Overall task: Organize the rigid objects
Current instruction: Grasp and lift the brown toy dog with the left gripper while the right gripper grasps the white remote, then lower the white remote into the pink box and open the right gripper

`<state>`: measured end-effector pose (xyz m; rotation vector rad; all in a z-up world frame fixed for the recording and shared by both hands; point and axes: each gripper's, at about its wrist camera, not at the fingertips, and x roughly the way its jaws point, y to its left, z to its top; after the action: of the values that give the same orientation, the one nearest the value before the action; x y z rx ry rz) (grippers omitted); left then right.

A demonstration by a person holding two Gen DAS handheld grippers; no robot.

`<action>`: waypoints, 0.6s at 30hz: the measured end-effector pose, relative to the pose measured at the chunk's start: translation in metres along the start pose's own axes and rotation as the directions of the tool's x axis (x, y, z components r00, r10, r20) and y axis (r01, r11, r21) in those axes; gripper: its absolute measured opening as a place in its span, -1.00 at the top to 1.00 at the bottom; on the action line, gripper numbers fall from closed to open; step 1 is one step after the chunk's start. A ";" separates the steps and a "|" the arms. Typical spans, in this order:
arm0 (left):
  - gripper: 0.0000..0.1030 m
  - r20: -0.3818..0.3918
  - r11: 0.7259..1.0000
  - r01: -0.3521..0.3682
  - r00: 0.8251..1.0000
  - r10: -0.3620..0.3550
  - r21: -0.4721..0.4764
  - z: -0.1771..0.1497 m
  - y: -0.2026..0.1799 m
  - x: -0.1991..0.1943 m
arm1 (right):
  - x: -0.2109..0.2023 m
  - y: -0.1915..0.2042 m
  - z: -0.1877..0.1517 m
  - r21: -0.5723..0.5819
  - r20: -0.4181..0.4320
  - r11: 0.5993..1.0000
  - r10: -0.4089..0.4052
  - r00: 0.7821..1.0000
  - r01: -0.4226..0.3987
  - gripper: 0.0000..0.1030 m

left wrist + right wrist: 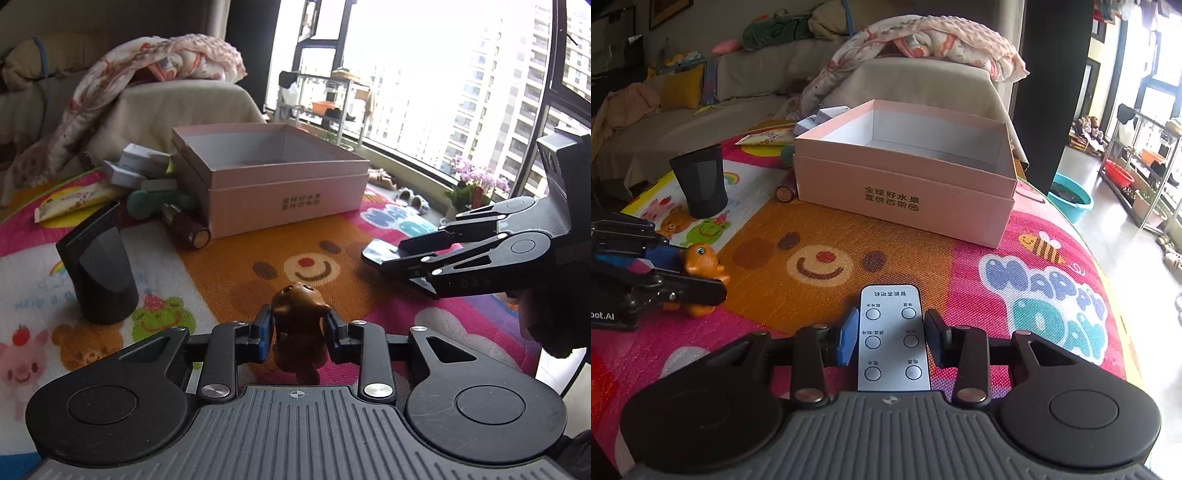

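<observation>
A brown toy bear (299, 299) stands on the colourful play mat (236, 273) between the pads of my left gripper (299, 328), which is shut on it. From the right wrist view the same bear (703, 258) shows at the left edge, inside the left gripper (696, 267). A grey remote control (891, 295) with round buttons lies flat on the mat, and my right gripper (891, 326) is shut on its long sides. The left wrist view shows the right gripper (391, 258) low at the right with the remote's end (376, 251) sticking out.
An open, empty pink box (288, 192) (905, 206) sits beyond both grippers. A black cup (99, 269) (701, 184) stands at the left. A brown cylinder (192, 229), a green dumbbell (147, 203), small white boxes (136, 166) and a packet (74, 199) lie left of the box. A sofa (916, 81) is behind.
</observation>
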<state>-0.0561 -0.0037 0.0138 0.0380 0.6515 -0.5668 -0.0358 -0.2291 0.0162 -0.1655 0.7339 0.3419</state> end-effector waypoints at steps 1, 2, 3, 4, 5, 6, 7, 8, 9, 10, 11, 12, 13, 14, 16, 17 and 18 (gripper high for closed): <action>0.37 0.003 1.000 0.002 1.000 -0.002 -0.001 0.001 0.001 0.000 | -0.002 0.000 0.001 -0.001 0.006 1.000 -0.006 1.000 0.006 0.25; 0.37 0.006 1.000 0.007 1.000 -0.007 -0.006 0.002 0.001 0.000 | -0.004 -0.001 0.002 0.001 0.013 1.000 -0.009 1.000 0.009 0.25; 0.37 0.013 1.000 0.015 1.000 -0.015 -0.013 0.004 0.002 -0.002 | -0.007 -0.003 0.004 0.007 0.019 1.000 -0.009 1.000 0.009 0.25; 0.37 0.022 0.999 0.026 0.999 -0.026 -0.019 0.008 0.003 -0.003 | -0.009 -0.004 0.007 0.014 0.028 1.000 -0.009 1.000 0.009 0.25; 0.37 0.036 0.999 0.042 0.999 -0.041 -0.027 0.014 0.004 -0.005 | -0.012 -0.006 0.010 0.020 0.039 1.000 -0.008 0.999 0.007 0.25; 0.37 0.054 0.997 0.062 0.997 -0.060 -0.037 0.023 0.005 -0.008 | -0.016 -0.007 0.014 0.025 0.054 1.000 -0.007 0.998 0.006 0.25; 0.37 0.076 0.996 0.081 0.994 -0.078 -0.042 0.036 0.006 -0.010 | -0.020 -0.009 0.019 0.030 0.072 1.000 -0.006 0.997 0.004 0.25; 0.37 0.105 0.995 0.092 0.991 -0.088 -0.037 0.050 0.006 -0.013 | -0.024 -0.010 0.025 0.034 0.093 0.999 -0.004 0.996 0.001 0.25; 0.37 0.140 0.995 0.095 0.986 -0.090 -0.028 0.068 0.006 -0.016 | -0.028 -0.012 0.033 0.036 0.119 0.999 -0.005 0.993 0.001 0.25; 0.37 0.183 0.995 0.093 0.979 -0.087 -0.025 0.089 0.007 -0.019 | -0.031 -0.014 0.043 0.038 0.149 0.999 -0.012 0.989 0.007 0.25; 0.37 0.230 0.995 0.096 0.969 -0.086 -0.033 0.110 0.009 -0.020 | -0.034 -0.015 0.055 0.039 0.181 0.999 -0.027 0.983 0.021 0.25; 0.37 0.276 0.992 0.111 0.957 -0.092 -0.053 0.132 0.013 -0.019 | -0.035 -0.016 0.069 0.038 0.216 0.998 -0.049 0.975 0.042 0.25; 0.37 0.306 0.987 0.137 0.946 -0.105 -0.085 0.154 0.020 -0.013 | -0.035 -0.017 0.084 0.044 0.255 0.997 -0.076 0.964 0.067 0.25; 0.37 0.310 0.978 0.164 0.944 -0.117 -0.132 0.174 0.028 -0.003 | -0.034 -0.019 0.098 0.058 0.301 0.994 -0.107 0.948 0.094 0.25; 0.33 0.248 0.958 0.182 0.961 -0.125 -0.221 0.201 0.043 0.028 | -0.027 -0.022 0.119 0.062 0.366 0.987 -0.158 0.917 0.145 0.00; 0.32 0.214 0.958 0.156 0.971 -0.105 -0.239 0.204 0.048 0.042 | -0.020 -0.022 0.125 0.060 0.364 0.984 -0.177 0.914 0.167 -0.39; 0.32 0.185 0.965 0.121 0.980 -0.078 -0.233 0.203 0.049 0.051 | -0.015 -0.023 0.127 0.071 0.354 0.981 -0.194 0.915 0.180 -0.49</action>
<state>0.1165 -0.0294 0.1391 -0.2735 0.5500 -0.5766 0.0409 -0.2202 0.1201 -0.1317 0.3564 0.1670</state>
